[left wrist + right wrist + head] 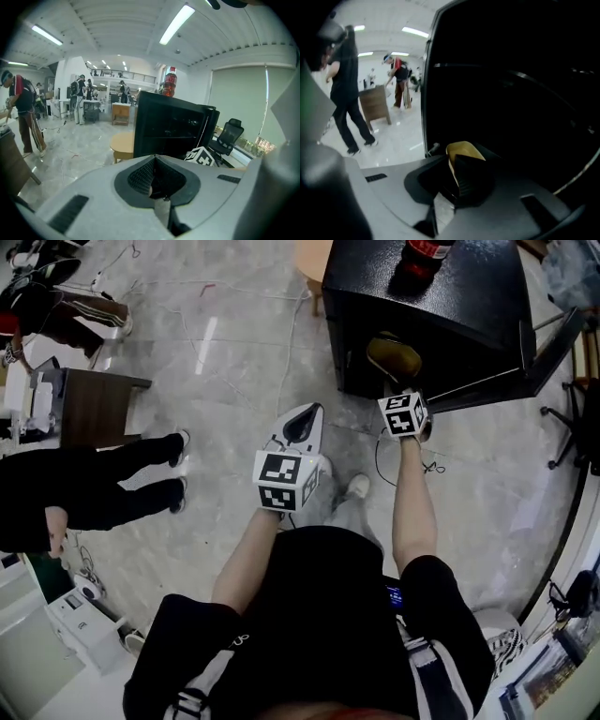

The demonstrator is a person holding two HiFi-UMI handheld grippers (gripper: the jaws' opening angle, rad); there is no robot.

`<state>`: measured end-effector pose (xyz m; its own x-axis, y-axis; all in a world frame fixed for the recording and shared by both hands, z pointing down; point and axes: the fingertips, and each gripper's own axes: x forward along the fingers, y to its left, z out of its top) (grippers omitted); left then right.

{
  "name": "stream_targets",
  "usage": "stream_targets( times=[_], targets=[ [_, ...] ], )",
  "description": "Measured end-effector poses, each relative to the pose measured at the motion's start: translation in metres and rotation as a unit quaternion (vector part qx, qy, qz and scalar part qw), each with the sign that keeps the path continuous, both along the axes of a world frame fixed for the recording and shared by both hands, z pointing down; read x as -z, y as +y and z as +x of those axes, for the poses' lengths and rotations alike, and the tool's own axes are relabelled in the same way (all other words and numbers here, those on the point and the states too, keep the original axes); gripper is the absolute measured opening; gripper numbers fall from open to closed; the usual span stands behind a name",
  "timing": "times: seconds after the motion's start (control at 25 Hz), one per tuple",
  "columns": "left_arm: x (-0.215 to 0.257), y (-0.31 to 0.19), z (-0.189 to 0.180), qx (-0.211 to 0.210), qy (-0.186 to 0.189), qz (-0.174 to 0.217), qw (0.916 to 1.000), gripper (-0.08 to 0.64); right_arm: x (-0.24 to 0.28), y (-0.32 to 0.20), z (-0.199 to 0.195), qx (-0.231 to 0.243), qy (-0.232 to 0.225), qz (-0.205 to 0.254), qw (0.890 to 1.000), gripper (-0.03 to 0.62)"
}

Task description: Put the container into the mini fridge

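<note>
The black mini fridge stands on the floor with its door swung open to the right. A yellowish container sits in the fridge's opening. My right gripper reaches into that opening. In the right gripper view the container's rim stands between the jaws of the right gripper; the pads look slightly apart from it, so the gripper is open. The dark fridge interior fills that view. My left gripper hangs over the floor to the fridge's left, shut and empty.
A cola bottle stands on top of the fridge. A round wooden table is behind it. A person in black trousers stands at the left by a brown desk. An office chair is at the right; a cable lies on the floor.
</note>
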<state>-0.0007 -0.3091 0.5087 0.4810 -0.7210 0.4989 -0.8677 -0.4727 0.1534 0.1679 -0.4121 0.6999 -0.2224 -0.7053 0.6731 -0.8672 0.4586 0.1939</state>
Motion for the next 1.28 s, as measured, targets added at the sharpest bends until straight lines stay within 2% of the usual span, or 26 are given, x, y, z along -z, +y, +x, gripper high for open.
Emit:
stream_targets(
  times=[0.12, 0.2, 0.4, 0.6, 0.68, 0.8, 0.96, 1.28],
  targets=[
    [0.016, -0.007, 0.019, -0.003, 0.021, 0.024, 0.9995, 0.005, 0.058, 0.025, 0.001, -0.068, -0.095, 0.054, 0.992, 0.025],
    [0.030, -0.012, 0.035, -0.003, 0.043, 0.042, 0.9982, 0.005, 0.100, 0.040, 0.005, -0.088, -0.142, 0.088, 0.982, 0.020],
    [0.059, -0.015, 0.064, 0.008, 0.082, 0.077, 0.9936, 0.005, 0.187, 0.074, 0.009, -0.102, -0.249, 0.148, 0.952, 0.012],
    [0.102, -0.003, 0.069, 0.034, 0.111, 0.131, 0.9846, 0.005, 0.267, 0.107, 0.035, -0.092, -0.307, 0.204, 0.925, 0.012],
    [0.116, 0.000, 0.066, 0.048, 0.115, 0.149, 0.9809, 0.005, 0.291, 0.117, 0.044, -0.088, -0.312, 0.226, 0.918, 0.012],
    [0.130, 0.008, 0.067, 0.056, 0.122, 0.161, 0.9778, 0.005, 0.314, 0.132, 0.055, -0.095, -0.297, 0.245, 0.918, 0.011],
    [0.141, 0.017, 0.071, 0.058, 0.129, 0.173, 0.9747, 0.005, 0.354, 0.144, 0.056, -0.078, -0.297, 0.284, 0.908, 0.011],
    [0.150, 0.026, 0.082, 0.045, 0.129, 0.186, 0.9730, 0.005, 0.361, 0.149, 0.054, -0.062, -0.287, 0.293, 0.910, 0.011]
  ],
)
